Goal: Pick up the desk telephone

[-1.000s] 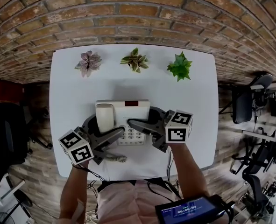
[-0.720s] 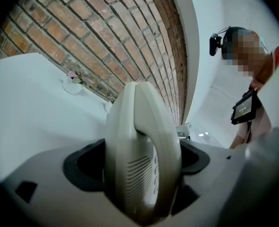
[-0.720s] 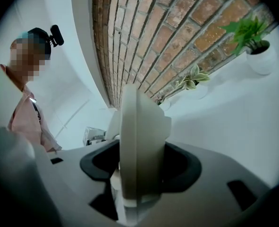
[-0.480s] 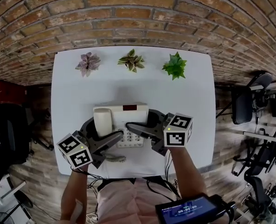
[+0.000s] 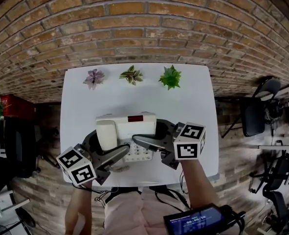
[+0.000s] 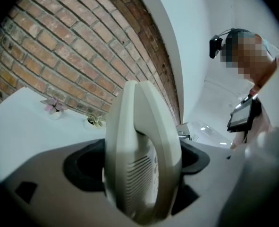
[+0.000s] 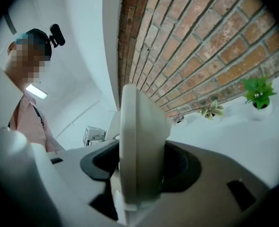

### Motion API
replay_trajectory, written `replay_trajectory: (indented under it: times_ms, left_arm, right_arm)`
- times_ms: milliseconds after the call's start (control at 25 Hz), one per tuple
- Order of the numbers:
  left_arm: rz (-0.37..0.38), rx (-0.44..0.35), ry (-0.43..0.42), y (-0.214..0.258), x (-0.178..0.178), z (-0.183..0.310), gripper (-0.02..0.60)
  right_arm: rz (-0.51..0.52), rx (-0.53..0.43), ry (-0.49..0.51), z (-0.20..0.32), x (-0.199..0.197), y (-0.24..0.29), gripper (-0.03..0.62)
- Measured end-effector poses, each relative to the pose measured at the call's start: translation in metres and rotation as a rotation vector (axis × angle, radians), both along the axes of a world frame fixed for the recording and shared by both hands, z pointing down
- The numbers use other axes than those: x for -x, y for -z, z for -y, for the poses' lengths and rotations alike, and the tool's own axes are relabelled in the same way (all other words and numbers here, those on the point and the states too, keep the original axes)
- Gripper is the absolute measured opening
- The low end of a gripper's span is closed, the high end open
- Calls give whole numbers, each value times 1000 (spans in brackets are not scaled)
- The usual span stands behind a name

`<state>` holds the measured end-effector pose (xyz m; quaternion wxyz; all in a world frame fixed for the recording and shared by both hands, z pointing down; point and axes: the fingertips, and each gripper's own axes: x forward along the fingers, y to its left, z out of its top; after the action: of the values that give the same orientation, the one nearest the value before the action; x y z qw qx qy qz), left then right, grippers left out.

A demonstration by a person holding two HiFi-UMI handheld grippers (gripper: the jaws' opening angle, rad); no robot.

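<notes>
A cream desk telephone (image 5: 127, 129), its handset (image 5: 105, 134) on the left and a keypad at the front, hangs above the white table (image 5: 193, 99). My left gripper (image 5: 107, 146) is shut on its left side and my right gripper (image 5: 151, 133) on its right side. In the left gripper view the handset end of the telephone (image 6: 139, 141) fills the gap of the left gripper (image 6: 141, 174), pressed by both jaws. The right gripper view shows the telephone's thin right edge (image 7: 137, 136) clamped in the right gripper (image 7: 139, 169). A coiled cord (image 5: 120, 169) trails under the front.
Three small potted plants (image 5: 94, 77) (image 5: 130, 75) (image 5: 170, 77) stand along the table's far edge by the brick wall. Office chairs (image 5: 254, 114) (image 5: 17, 146) stand on the wood floor on both sides. A dark screen device (image 5: 198, 222) sits at the person's waist.
Both grippers have risen together with the telephone clamped between them, and it has come up off the table. The table now looks smaller and farther below.
</notes>
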<state>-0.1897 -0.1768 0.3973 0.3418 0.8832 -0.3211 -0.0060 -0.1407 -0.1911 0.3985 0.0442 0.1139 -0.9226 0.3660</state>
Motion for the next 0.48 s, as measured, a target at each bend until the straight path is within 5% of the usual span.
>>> replay_trajectory:
  times_ms: [480]
  left_arm:
    - [-11,-102,22,91,-38,-35,453]
  right_arm:
    - [11,-125,11,-34,-38,95,256]
